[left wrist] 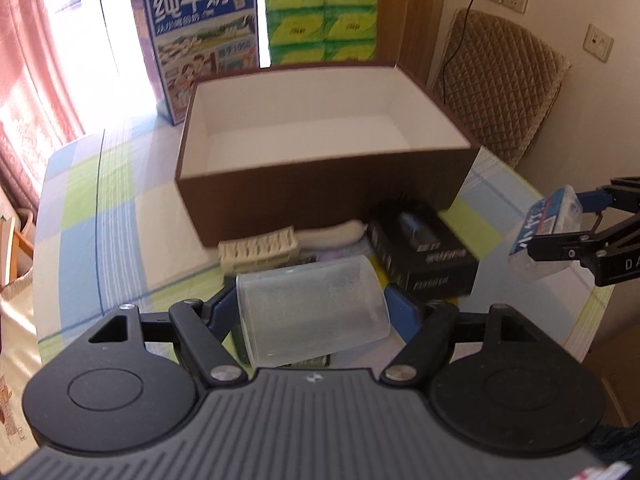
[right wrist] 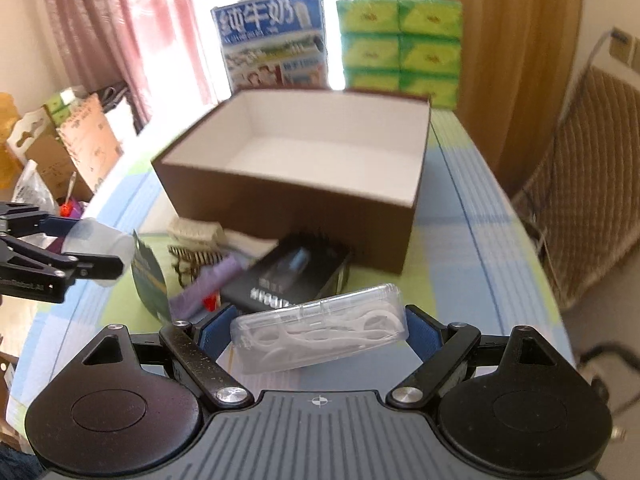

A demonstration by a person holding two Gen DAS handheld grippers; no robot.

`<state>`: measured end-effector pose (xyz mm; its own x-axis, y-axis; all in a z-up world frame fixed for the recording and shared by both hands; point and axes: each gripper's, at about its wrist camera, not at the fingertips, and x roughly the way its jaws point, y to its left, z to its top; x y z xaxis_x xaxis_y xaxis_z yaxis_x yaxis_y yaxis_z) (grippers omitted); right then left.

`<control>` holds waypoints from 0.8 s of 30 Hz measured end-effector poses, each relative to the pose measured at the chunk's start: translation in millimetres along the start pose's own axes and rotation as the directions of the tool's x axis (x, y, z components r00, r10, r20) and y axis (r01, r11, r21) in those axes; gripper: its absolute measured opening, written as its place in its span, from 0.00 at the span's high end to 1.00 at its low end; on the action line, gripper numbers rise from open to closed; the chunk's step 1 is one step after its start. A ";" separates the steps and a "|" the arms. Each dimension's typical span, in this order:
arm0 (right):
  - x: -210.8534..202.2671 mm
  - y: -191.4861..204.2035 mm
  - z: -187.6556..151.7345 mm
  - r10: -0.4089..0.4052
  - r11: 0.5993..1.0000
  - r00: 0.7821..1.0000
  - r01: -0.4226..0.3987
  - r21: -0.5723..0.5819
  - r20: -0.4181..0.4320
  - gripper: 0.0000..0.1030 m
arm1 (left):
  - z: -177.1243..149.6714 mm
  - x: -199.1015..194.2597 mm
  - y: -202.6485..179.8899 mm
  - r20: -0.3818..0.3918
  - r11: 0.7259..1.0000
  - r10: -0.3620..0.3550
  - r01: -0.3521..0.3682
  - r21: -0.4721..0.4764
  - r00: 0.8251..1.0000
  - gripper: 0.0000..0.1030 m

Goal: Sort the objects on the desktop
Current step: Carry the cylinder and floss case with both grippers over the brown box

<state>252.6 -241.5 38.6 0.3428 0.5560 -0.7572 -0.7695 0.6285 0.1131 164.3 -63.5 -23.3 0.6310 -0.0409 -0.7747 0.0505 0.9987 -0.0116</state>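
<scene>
- Between the left gripper's (left wrist: 312, 312) fingers, a clear cup (left wrist: 310, 314) lies sideways, clamped above the checked table (left wrist: 104, 216).
- Right gripper (right wrist: 320, 330) grips a clear floss case (right wrist: 320, 330), tilted, held off the table.
- Ahead stands an open brown box (left wrist: 320, 196), white inside.
- Just before the box lie a black box (left wrist: 424, 256), a cream brush (left wrist: 260, 252), a purple item (right wrist: 208, 284) and a comb (right wrist: 196, 258).
- Behind stand a milk carton (left wrist: 200, 40) and green tissue packs (left wrist: 322, 20).

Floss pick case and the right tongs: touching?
Touching. The right wrist view shows the floss pick case lifted off the table and pinched at both ends between the blue pads of the right tongs.
</scene>
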 end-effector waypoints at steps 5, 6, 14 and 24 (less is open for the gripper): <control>0.1 -10.5 26.5 0.046 0.998 0.998 -0.045 -0.042 0.039 0.17 | 24.6 4.5 -5.0 0.031 1.000 -0.009 0.009 -0.007 0.999 0.28; 1.2 -12.7 31.9 0.052 0.997 0.998 -0.050 -0.052 0.046 0.17 | 29.7 5.7 -5.1 0.035 1.000 -0.007 0.007 -0.009 0.999 0.28; 22.6 -30.0 76.7 0.089 0.991 0.991 -0.077 -0.111 0.101 0.17 | 77.6 26.5 2.1 0.062 0.999 0.003 -0.001 -0.039 0.998 0.28; 74.9 -44.5 135.6 0.118 0.984 0.987 -0.102 -0.147 0.112 0.17 | 131.6 76.2 19.5 0.037 0.996 0.061 -0.058 -0.064 0.997 0.28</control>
<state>385.6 -154.0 64.1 0.3072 0.6838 -0.6619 -0.8710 0.4823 0.0940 315.3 -51.4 0.7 0.6612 0.0186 -0.7499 -0.0361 0.9993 -0.0071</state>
